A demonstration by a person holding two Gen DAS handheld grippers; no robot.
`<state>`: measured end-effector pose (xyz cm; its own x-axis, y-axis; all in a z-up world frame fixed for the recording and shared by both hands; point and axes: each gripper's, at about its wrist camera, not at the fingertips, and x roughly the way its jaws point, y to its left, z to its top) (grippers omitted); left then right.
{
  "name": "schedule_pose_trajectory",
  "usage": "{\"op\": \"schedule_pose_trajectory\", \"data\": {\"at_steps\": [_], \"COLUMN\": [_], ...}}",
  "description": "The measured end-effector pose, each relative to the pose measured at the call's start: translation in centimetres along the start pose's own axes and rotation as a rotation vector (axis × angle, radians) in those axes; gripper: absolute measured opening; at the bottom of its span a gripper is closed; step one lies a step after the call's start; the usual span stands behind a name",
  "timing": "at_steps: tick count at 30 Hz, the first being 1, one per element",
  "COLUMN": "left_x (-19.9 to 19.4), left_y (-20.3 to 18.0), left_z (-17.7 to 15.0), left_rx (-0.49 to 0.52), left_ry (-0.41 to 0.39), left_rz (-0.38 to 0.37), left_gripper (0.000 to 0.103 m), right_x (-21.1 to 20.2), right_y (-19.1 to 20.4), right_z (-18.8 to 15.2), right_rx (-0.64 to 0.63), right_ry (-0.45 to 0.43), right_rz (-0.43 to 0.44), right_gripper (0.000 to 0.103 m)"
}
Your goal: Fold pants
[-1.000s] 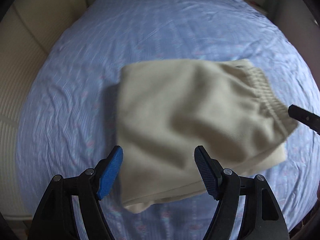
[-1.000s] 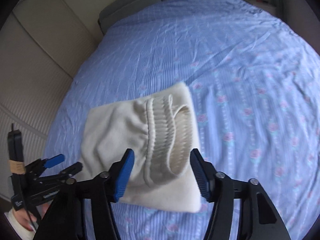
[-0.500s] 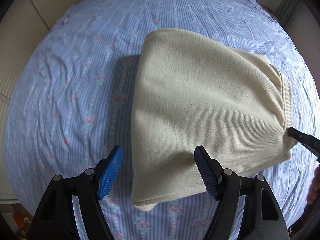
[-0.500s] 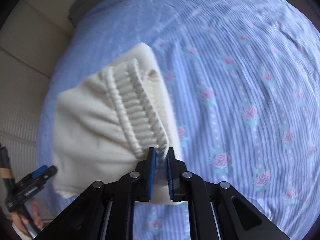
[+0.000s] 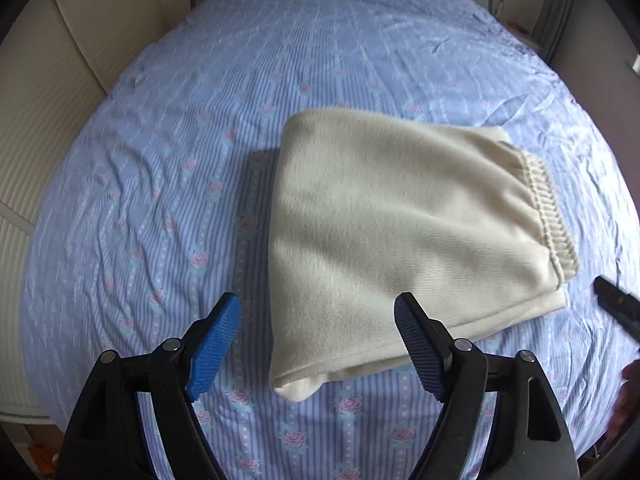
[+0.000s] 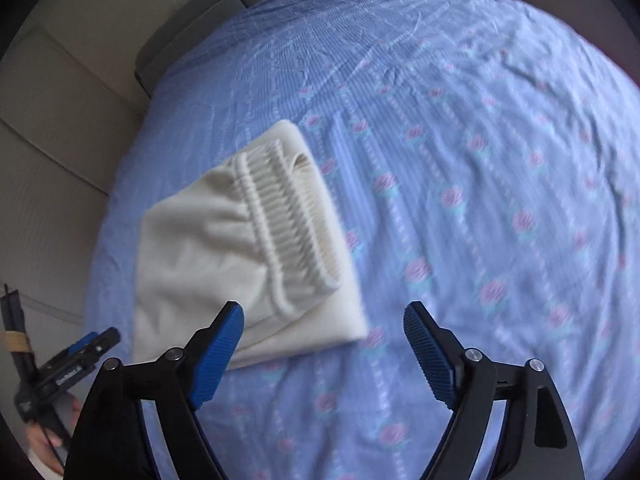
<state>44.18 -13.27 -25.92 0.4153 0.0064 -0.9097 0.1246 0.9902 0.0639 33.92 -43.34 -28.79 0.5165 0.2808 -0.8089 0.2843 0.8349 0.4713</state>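
On the blue floral bedsheet (image 5: 168,184), cream pants (image 5: 400,240) folded into a compact stack, ribbed waistband (image 6: 288,216) uppermost, left gripper (image 5: 318,340) and right gripper (image 6: 324,344) both spread wide, empty, hovering near; likely to unfold if snagged.

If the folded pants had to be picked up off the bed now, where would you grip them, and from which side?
Probably the ribbed waistband of the pants. It lies on top as a raised, thick ridge with an exposed near corner, closest to the open right gripper. Come in low from that corner; the flat folded panel offers no edge.
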Motion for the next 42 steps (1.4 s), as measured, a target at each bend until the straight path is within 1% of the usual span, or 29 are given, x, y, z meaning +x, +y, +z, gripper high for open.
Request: {"op": "schedule_pose_trajectory", "data": {"at_steps": [2,3,5,8,11,13,15,17,21,25,28,31,33,35,36,39,41,42], "left_x": [-0.3,-0.4,-0.4,0.0,0.5,0.9,1.5,2.0,2.7,3.3,3.8,4.4,4.9,5.5,5.9,7.2,8.5,9.0], "left_y": [-0.1,-0.1,-0.1,0.1,0.7,1.4,2.3,2.9,3.8,4.8,5.9,6.6,6.8,6.9,6.9,7.3,7.5,7.5], "left_z": [-0.3,-0.6,-1.0,-1.6,-2.0,-2.2,-2.5,-2.7,-2.9,-2.8,-1.9,-0.8,0.1,0.8,1.2,2.3,3.4,3.8], "left_rx": [0.008,0.015,0.022,0.041,0.042,0.018,-0.017,-0.041,-0.063,-0.068,-0.087,-0.079,-0.056,-0.04,-0.031,-0.04,-0.049,-0.043], "left_ry": [-0.017,-0.028,-0.044,-0.067,-0.099,-0.115,-0.113,-0.111,-0.115,-0.132,-0.138,-0.145,-0.142,-0.129,-0.118,-0.094,-0.067,-0.06], "left_rz": [-0.001,-0.006,-0.012,-0.025,-0.021,-0.039,-0.069,-0.093,-0.119,-0.139,-0.199,-0.262,-0.297,-0.321,-0.338,-0.395,-0.432,-0.437], "left_gripper": [0.08,0.08,0.08,0.08,0.08,0.08,0.08,0.08,0.08,0.081,0.081,0.082,0.083,0.083,0.083,0.083,0.083,0.083], "right_x": [0.3,1.3,2.7,4.9,7.2,8.0,8.6,9.1,10.7,11.8,12.4,12.7,12.4,12.4,12.2,11.6,11.3,11.3], "right_y": [-0.7,-1.3,-1.8,-2.6,-3.1,-3.1,-3.0,-2.9,-2.4,-2.1,-1.3,-0.3,0.0,0.7,1.0,1.3,1.5,1.6], "right_z": [-1.4,-1.6,-3.1,-5.3,-6.1,-6.5,-6.5,-6.2,-4.8,-2.7,-0.8,0.9,0.9,1.3,1.2,1.6,1.8,1.9], "right_rx": [0.064,0.107,0.174,0.262,0.313,0.344,0.361,0.386,0.406,0.423,0.427,0.394,0.351,0.306,0.298,0.284,0.28,0.274], "right_ry": [-0.003,-0.005,-0.004,-0.03,-0.049,-0.082,-0.127,-0.168,-0.212,-0.243,-0.249,-0.251,-0.239,-0.236,-0.235,-0.227,-0.218,-0.214], "right_rz": [0.072,0.101,0.161,0.249,0.295,0.334,0.356,0.38,0.349,0.287,0.235,0.174,0.112,0.058,0.045,0.026,0.015,0.008], "right_gripper": [0.085,0.085,0.085,0.085,0.087,0.092,0.1,0.103,0.103,0.103,0.103,0.102,0.096,0.086,0.08,0.068,0.066,0.065]}}
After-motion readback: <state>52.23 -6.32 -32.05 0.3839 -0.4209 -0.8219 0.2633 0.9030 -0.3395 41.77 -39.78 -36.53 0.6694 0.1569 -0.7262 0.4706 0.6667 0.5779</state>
